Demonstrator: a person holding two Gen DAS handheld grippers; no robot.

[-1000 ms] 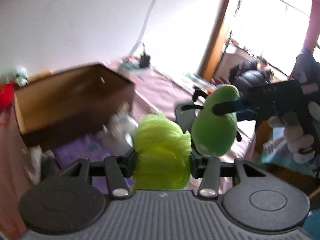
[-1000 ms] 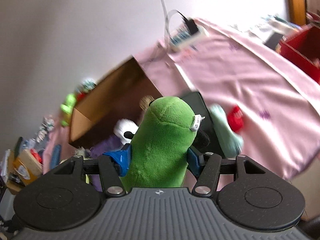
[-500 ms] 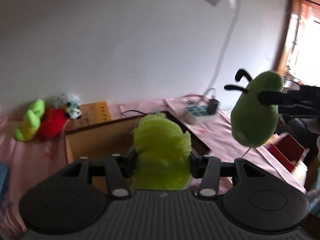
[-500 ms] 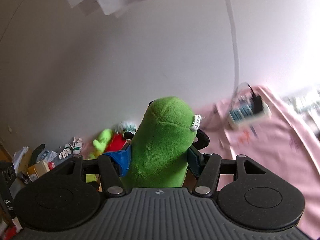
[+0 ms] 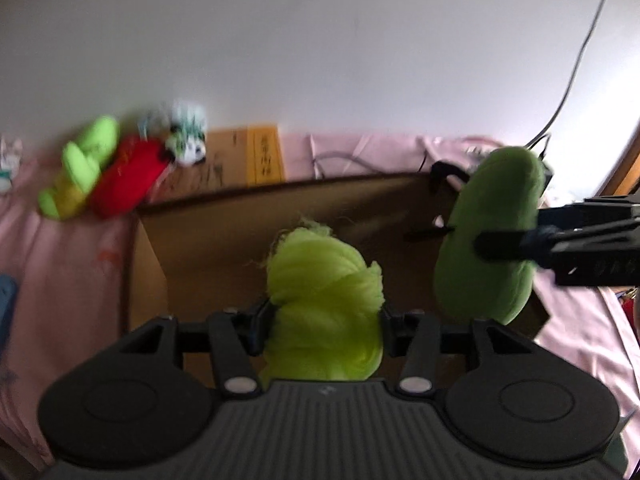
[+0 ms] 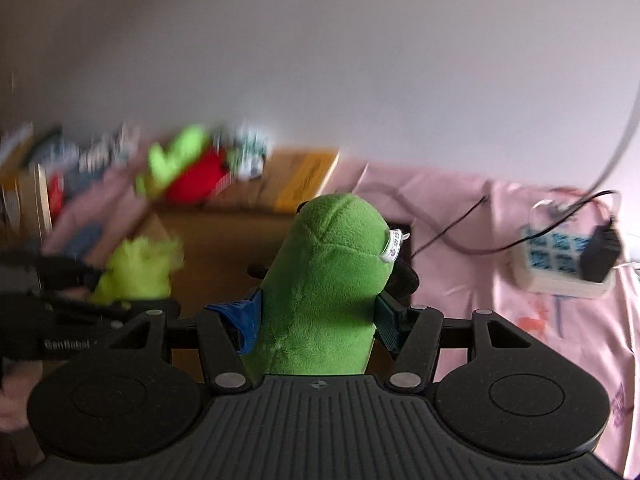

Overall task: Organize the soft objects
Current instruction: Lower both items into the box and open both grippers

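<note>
White wall [image 5: 320, 60] is filling the upper half of both views. Pink cloth [image 6: 460, 208], wrinkled, is covering the surface below it. White power strip [image 6: 556, 264] with blue-patterned sockets is lying on the cloth at the right; black adapter [image 6: 600, 256] is sitting plugged into its right end. Thin black cable [image 6: 452, 236] is trailing leftward across the cloth from the strip. Grey cord [image 5: 580, 52] is running up the wall. Flat cardboard with a yellow label [image 5: 264, 156] is leaning against the wall's foot. Blue object [image 5: 6, 304] is showing at the left edge, too cropped to identify. Blurred clutter [image 6: 36, 168] is piling up at the far left.
</note>
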